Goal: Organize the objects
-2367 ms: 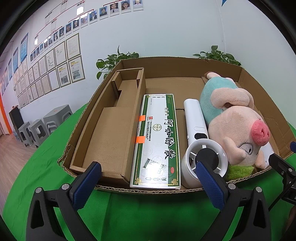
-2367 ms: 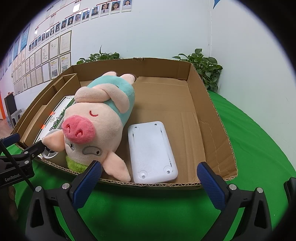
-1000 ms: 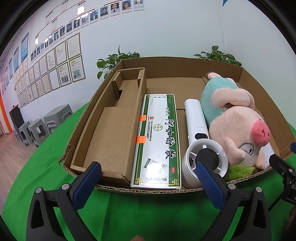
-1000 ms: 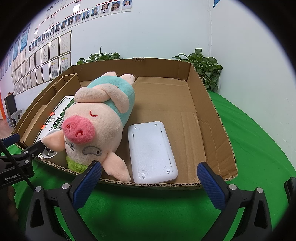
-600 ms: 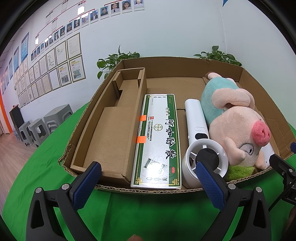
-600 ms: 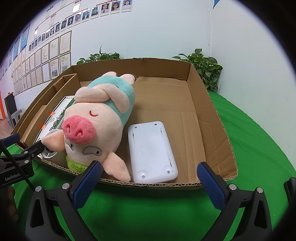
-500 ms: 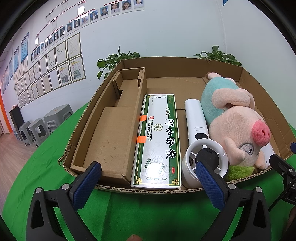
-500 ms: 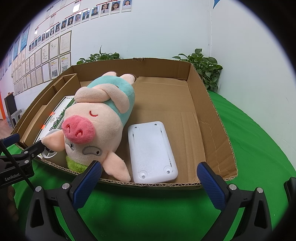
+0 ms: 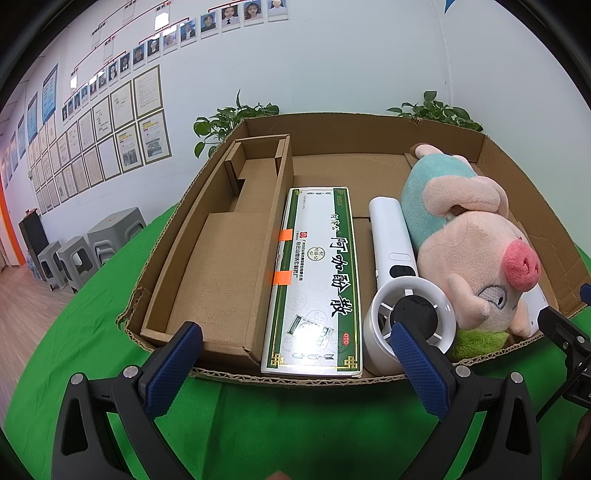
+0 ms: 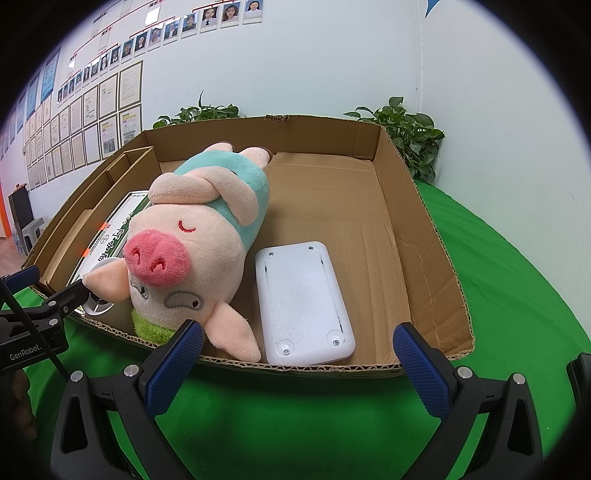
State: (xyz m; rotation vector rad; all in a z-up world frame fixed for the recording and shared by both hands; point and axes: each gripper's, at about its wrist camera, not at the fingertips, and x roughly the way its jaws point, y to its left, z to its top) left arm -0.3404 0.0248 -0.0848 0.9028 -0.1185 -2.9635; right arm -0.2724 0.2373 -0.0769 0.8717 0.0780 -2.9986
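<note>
One carton [image 9: 369,129], one plush pig [image 10: 199,240], one medicine box [image 9: 317,280], one handheld fan [image 9: 399,280], one white device [image 10: 303,302]

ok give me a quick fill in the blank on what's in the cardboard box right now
1. The plush pig lies between the handheld fan and the flat ____ case.
2. The long medicine box has a ____ border.
3. Both hand-held grippers, left and right, are ____ and hold nothing.
4. The cardboard box sits on a ____ cloth.

Missing words: white; green; open; green

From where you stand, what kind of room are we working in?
Probably an office or training room: framed certificates and staff portraits line the wall, grey stools stand along it, potted plants sit behind the cardboard box.
</note>
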